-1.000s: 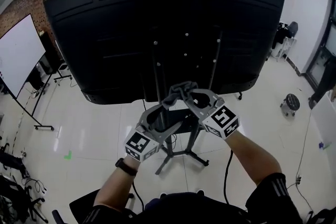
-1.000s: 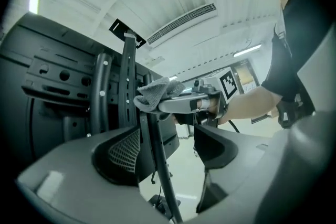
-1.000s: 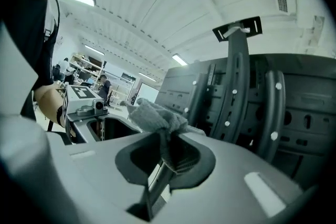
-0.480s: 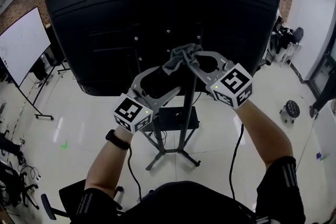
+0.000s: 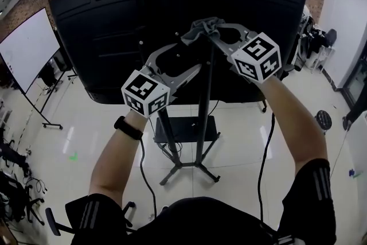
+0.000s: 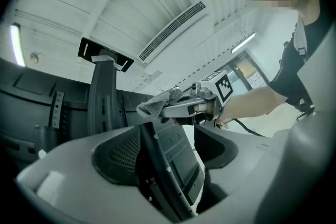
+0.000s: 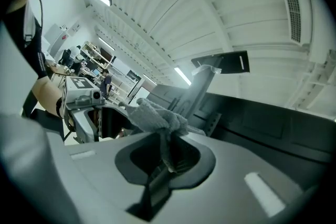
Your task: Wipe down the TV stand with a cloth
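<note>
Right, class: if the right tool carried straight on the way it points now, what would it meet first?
Most likely the stand's upright post, just beyond the cloth that the right tool grips, though depth is unclear.

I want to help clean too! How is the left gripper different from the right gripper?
The right gripper pinches the gray cloth; the left gripper has none, its jaws apart with a black stand bar between them. The right gripper reaches higher up the TV's back than the left gripper. Both carry marker cubes.
</note>
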`<action>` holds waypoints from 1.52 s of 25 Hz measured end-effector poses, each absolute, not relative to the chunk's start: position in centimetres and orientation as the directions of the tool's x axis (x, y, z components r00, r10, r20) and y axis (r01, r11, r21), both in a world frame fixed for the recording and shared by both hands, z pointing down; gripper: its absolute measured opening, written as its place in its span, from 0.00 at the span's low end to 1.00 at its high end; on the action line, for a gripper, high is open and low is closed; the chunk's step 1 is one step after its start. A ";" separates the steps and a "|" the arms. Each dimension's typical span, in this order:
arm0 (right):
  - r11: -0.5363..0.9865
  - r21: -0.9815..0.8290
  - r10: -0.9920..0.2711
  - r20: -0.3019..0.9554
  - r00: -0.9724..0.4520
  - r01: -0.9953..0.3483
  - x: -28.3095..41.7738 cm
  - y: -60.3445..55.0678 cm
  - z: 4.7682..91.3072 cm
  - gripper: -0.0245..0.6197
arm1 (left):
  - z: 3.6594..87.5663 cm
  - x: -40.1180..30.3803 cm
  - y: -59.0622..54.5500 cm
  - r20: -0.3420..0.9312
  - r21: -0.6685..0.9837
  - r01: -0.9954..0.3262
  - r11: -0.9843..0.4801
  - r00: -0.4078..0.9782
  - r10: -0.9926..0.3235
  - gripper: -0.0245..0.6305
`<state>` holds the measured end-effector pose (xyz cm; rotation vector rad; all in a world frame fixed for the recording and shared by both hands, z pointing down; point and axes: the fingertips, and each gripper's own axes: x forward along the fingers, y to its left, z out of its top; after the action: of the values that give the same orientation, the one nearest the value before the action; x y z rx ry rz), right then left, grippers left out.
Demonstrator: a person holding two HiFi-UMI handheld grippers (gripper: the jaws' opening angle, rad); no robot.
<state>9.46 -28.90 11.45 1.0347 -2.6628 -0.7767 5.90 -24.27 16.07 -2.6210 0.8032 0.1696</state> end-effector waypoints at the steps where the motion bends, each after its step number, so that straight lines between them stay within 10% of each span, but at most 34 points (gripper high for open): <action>1: 0.629 0.515 -0.672 -0.017 -0.740 -0.582 9.9 -29.7 11.2 0.09 | 15.8 6.3 -24.8 -0.221 -0.329 -0.560 -0.760 0.828 -0.515 0.56; 38: 0.784 0.326 -0.613 0.275 -0.741 -0.528 12.2 -34.0 35.6 0.09 | 33.7 10.1 -29.3 -0.001 -0.162 -0.504 -0.848 0.860 -0.511 0.56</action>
<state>12.17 -33.96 35.63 0.8671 -2.6076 -0.3206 10.05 -29.27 33.66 -2.8772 0.7901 -0.0629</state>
